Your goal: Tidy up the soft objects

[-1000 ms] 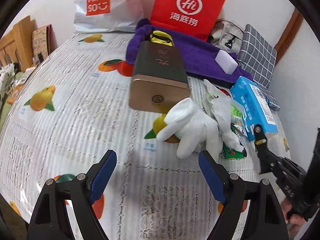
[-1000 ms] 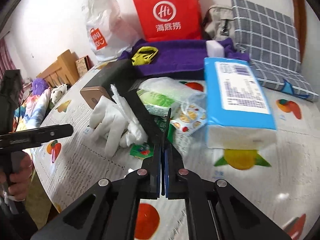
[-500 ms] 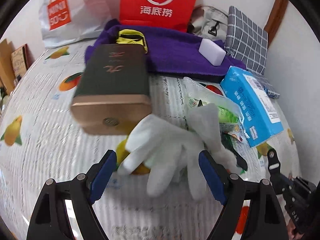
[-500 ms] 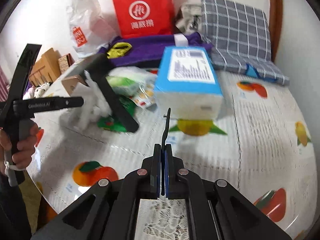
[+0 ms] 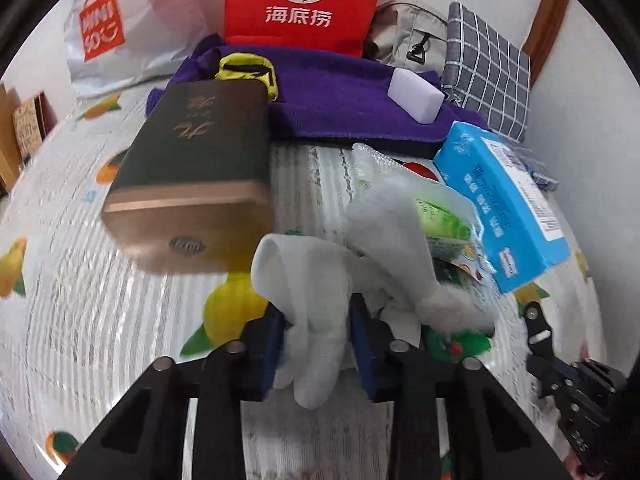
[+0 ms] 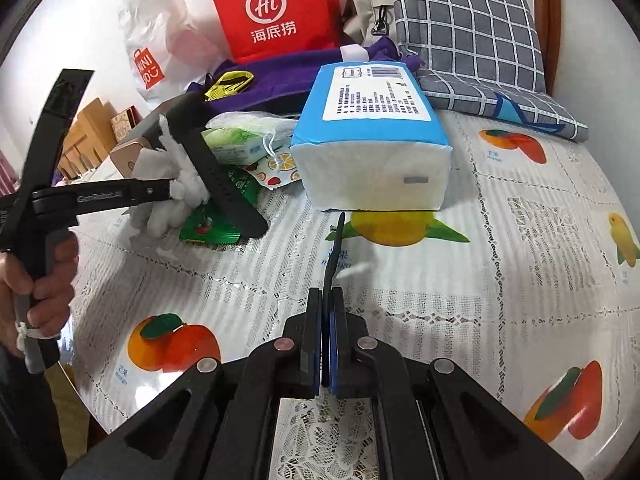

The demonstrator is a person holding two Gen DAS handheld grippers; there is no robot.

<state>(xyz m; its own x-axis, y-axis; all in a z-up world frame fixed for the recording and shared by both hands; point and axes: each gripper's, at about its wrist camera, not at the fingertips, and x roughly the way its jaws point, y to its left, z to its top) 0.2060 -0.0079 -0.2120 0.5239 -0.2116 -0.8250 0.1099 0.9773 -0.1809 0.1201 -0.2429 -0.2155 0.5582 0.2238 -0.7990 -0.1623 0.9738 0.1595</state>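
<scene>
The white cotton glove (image 5: 316,320) lies bunched on a fruit-printed lace tablecloth (image 5: 80,280), just in front of a dark tea tin with a gold base (image 5: 192,184) and beside snack packets (image 5: 444,220) and a blue tissue pack (image 5: 504,200). The left gripper (image 5: 318,344) has its blue pads on either side of the glove and its jaws are closing, the cloth squeezed between them. The right gripper (image 6: 325,344) hangs over bare tablecloth short of the tissue pack, jaws pressed together on a thin black strap (image 6: 334,256); behind stand a purple towel (image 5: 340,100), a red paper bag (image 5: 300,0), a white Miniso bag (image 5: 104,28) and a grey checked cushion (image 6: 468,28) against the white wall.
</scene>
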